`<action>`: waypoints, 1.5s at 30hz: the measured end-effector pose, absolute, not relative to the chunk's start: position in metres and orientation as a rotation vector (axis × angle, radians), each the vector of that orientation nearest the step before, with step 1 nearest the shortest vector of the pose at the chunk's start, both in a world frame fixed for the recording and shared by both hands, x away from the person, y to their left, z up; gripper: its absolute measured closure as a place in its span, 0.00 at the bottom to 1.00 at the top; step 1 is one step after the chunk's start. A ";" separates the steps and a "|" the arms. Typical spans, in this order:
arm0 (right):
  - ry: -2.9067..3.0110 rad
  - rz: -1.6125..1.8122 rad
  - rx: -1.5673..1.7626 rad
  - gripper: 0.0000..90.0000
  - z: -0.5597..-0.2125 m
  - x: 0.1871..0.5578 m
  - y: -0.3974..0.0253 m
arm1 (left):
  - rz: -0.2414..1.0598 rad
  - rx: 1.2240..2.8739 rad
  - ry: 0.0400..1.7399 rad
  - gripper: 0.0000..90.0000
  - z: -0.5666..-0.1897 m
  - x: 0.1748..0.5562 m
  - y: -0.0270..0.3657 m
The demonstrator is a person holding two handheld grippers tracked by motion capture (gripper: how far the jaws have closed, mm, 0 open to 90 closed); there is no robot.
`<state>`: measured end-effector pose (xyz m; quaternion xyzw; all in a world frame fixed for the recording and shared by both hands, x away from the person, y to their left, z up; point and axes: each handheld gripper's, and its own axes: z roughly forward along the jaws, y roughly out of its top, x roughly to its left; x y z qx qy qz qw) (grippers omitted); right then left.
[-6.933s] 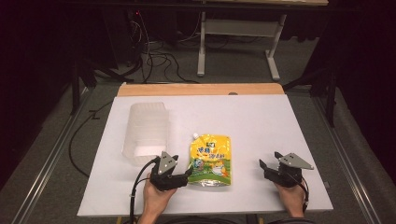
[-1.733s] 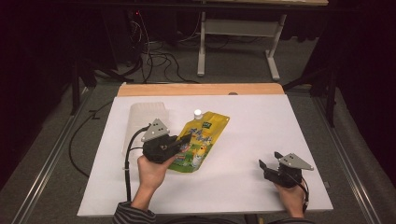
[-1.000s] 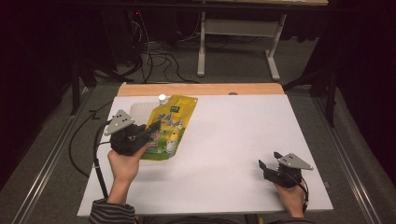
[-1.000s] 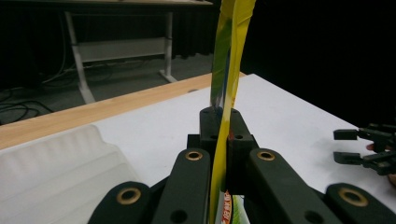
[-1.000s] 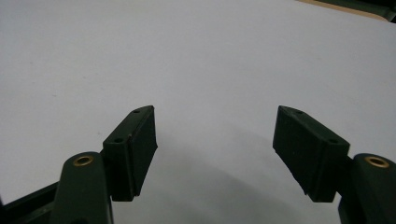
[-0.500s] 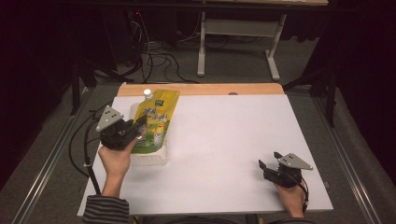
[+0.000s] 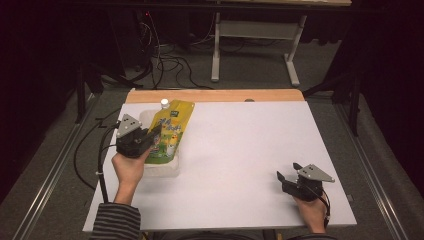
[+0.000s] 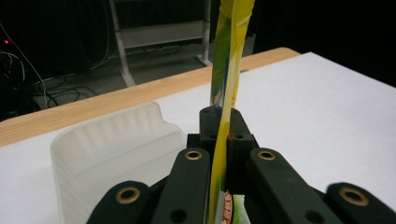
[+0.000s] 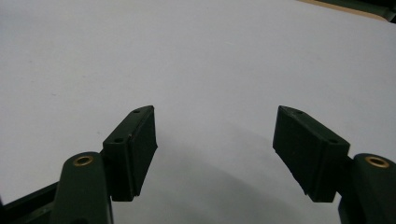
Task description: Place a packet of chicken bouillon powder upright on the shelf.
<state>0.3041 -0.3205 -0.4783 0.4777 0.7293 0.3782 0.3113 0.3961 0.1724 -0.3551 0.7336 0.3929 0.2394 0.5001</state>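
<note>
On the white table (image 7: 240, 150), the left gripper (image 7: 150, 136), clamped on the pouch (image 7: 169, 131), has moved over the container (image 7: 162, 169); right gripper (image 7: 286, 179) gapes.

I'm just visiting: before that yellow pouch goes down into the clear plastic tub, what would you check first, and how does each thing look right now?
1. Left gripper clamped on the yellow pouch: ok, both jaws pinch it edge-on.
2. Pouch above the clear tub: ok in the high view.
3. Tub free of other things: cannot tell, its floor is partly hidden.
4. White cap on the pouch: ok.
5. Right gripper out of the way: ok, open and resting at the table's near right.
</note>
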 end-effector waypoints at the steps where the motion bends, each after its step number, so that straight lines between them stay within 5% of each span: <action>1: 1.925 0.998 1.261 0.34 -0.478 0.304 -0.320 | 0.580 1.782 0.951 0.98 -0.357 0.397 0.171; 45: 1.929 0.987 1.260 0.34 -0.478 0.305 -0.320 | 0.471 2.056 1.100 0.97 -0.356 0.402 0.179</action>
